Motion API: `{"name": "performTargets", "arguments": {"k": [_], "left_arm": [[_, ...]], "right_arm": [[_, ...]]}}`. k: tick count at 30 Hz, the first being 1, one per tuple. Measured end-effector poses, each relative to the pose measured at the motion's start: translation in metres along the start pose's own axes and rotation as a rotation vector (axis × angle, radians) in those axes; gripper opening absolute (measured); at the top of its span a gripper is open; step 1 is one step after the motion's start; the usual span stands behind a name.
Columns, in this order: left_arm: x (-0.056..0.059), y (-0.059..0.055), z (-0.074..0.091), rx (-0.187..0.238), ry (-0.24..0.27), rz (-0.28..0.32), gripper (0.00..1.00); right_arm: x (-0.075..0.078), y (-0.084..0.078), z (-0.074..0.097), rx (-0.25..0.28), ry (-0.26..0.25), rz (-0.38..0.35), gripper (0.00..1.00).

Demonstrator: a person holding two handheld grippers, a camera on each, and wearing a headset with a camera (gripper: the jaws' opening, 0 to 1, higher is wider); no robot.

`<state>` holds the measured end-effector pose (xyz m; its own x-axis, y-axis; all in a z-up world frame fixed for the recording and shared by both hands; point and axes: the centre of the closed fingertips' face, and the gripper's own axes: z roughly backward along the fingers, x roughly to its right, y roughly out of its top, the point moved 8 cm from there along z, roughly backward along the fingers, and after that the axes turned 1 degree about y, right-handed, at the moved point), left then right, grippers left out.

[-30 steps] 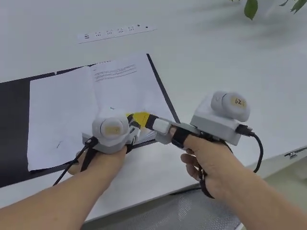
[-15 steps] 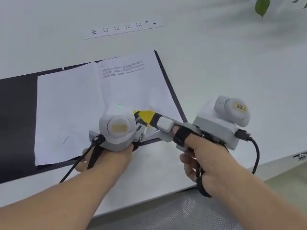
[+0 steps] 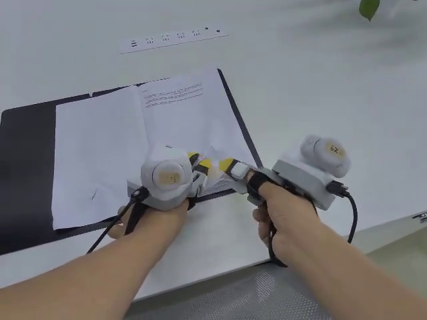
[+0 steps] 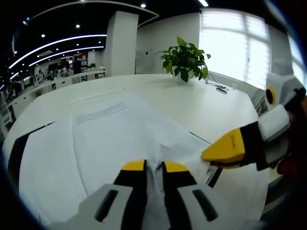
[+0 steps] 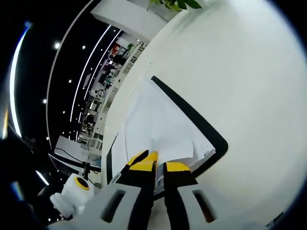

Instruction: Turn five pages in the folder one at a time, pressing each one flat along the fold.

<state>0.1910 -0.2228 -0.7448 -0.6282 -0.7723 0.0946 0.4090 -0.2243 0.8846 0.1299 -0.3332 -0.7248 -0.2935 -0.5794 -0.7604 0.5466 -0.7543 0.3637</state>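
A black folder (image 3: 27, 133) lies open on the white table, with white pages spread across it. The right-hand page (image 3: 187, 120) carries a few lines of print near its top and is buckled up at its near edge. My left gripper (image 3: 199, 162) is down at that near edge; in the left gripper view its yellow-tipped jaws (image 4: 154, 166) are shut on a raised ridge of the page (image 4: 120, 129). My right gripper (image 3: 225, 165) comes in from the right, and its jaws (image 5: 158, 165) are pinched on the page's near right corner (image 5: 192, 148), close beside the left gripper's tips.
A white power strip (image 3: 170, 39) lies on the table beyond the folder. A potted plant (image 4: 184, 60) stands further back to the right. The table's near edge (image 3: 220, 267) runs just under both hands, and bare tabletop extends to the right of the folder.
My right gripper has moved left to the page's near right corner and closed in beside the left gripper. The page's near edge has buckled up.
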Motion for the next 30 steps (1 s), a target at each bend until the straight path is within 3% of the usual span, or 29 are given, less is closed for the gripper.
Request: {"name": "performTargets", "arguments": {"k": [11,17,21,24,30], "left_arm": [[0.000,0.002,0.000,-0.017,-0.002,0.001,0.12],[0.003,0.005,0.005,-0.040,-0.045,0.032,0.20],[-0.001,0.008,0.015,-0.072,-0.039,0.087,0.24],[-0.008,0.012,0.028,-0.065,-0.023,0.029,0.24],[-0.021,0.024,0.053,-0.020,-0.001,0.017,0.28]], "right_arm": [[-0.001,-0.004,0.002,0.029,0.000,0.006,0.00],[-0.006,-0.003,0.007,0.053,0.023,0.005,0.00],[-0.014,-0.004,0.012,0.068,0.042,0.017,0.00],[-0.021,-0.005,0.016,0.084,0.063,0.023,0.00],[-0.038,-0.010,0.020,0.091,0.104,0.048,0.00]]}}
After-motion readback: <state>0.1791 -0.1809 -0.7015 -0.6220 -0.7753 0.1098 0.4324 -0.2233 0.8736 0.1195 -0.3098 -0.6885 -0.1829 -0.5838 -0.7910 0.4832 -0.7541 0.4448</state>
